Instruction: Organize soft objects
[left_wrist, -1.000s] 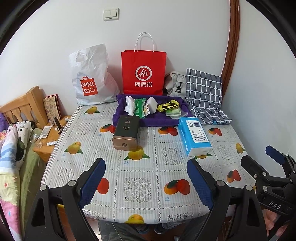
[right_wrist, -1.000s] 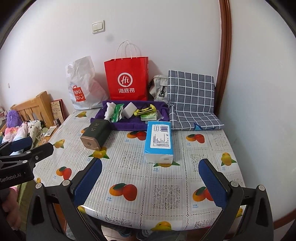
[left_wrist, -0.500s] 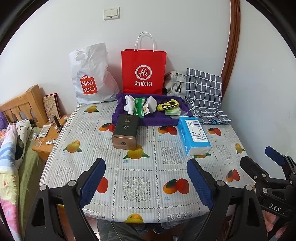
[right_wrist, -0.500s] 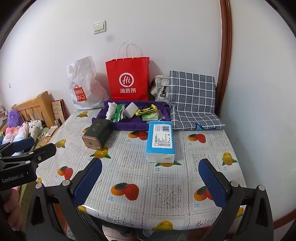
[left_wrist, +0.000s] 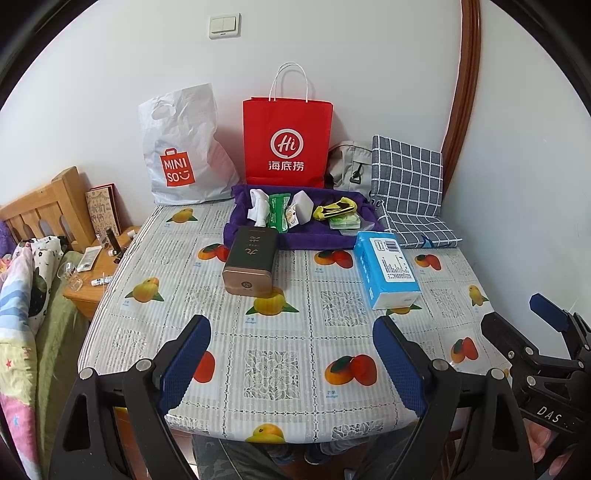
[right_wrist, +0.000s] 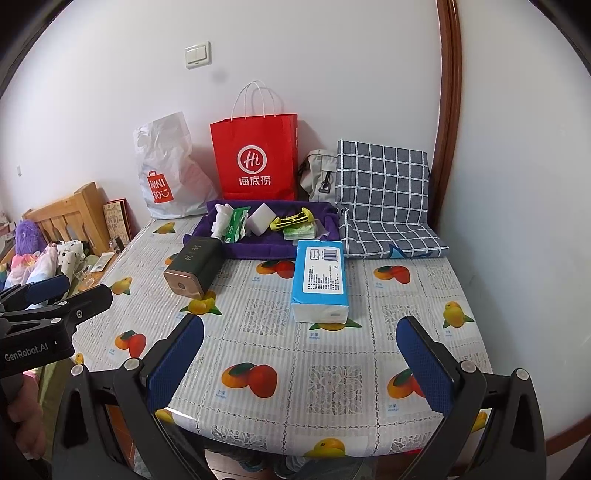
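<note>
Tissue pack (right_wrist: 320, 282) on table ahead of right claw (right_wrist: 300, 363), both claws spread, empty.

Both views are bright and evenly lit by soft daylight with no visible source, so the white wall (left_wrist: 332, 55) stays clean and shadows are faint, the clearest being a soft one cast toward 3 o'clock by the red paper bag (right_wrist: 255, 155). The glossy tablecloth (right_wrist: 332, 369) catches a mild sheen near its front edge at 6 o'clock, without blown-out glare. Fisheye distortion bends straight lines strongly, curving the brown door frame (left_wrist: 461, 92) at 2 o'clock, black vignette fills the corners, and focus stays sharp at the centre.
</note>
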